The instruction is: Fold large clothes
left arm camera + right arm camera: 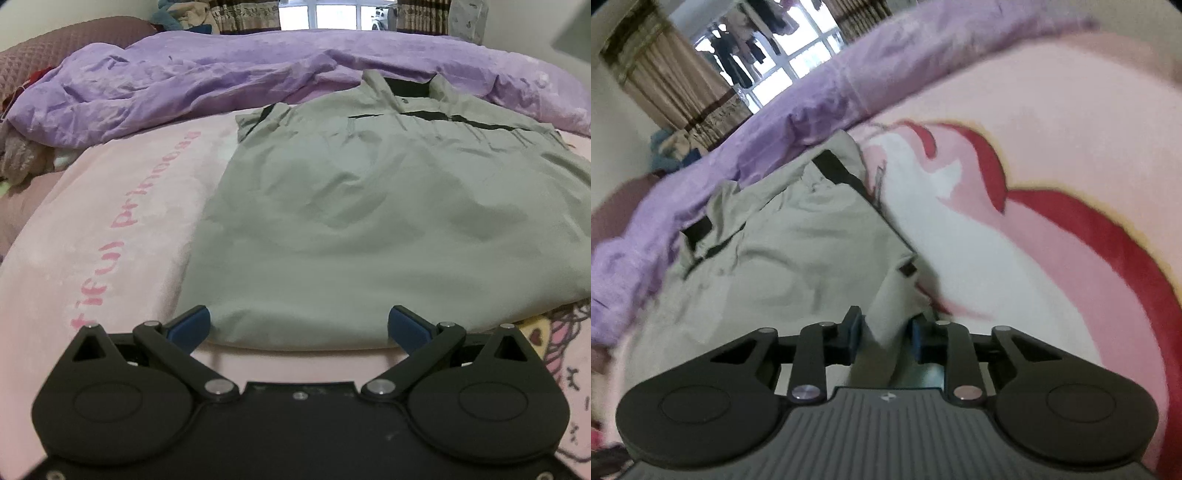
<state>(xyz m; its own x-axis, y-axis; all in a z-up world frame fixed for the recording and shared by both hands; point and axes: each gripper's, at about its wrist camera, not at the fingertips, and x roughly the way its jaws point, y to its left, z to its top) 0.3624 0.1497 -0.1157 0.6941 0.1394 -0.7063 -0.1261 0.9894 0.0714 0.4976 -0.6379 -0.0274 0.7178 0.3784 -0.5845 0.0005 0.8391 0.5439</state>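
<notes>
A large grey-green jacket (369, 221) with black trim lies flat on a pink blanket (110, 240), collar towards the far side. My left gripper (299, 317) hangs open at the jacket's near hem, and the hem edge lies between its blue pads without touching them. In the right wrist view the jacket (775, 258) spreads out to the left. A raised fold at its near right corner (886, 317) stands between the pads of my right gripper (886, 328). The jaws there are narrow and pinch this fold.
A crumpled purple duvet (221, 74) is bunched along the far side of the bed (812, 103). The pink blanket (1034, 166) carries red cartoon print. Brown pillows (55, 48) and piled clothes sit at the far left, with curtains and a window (332, 14) behind.
</notes>
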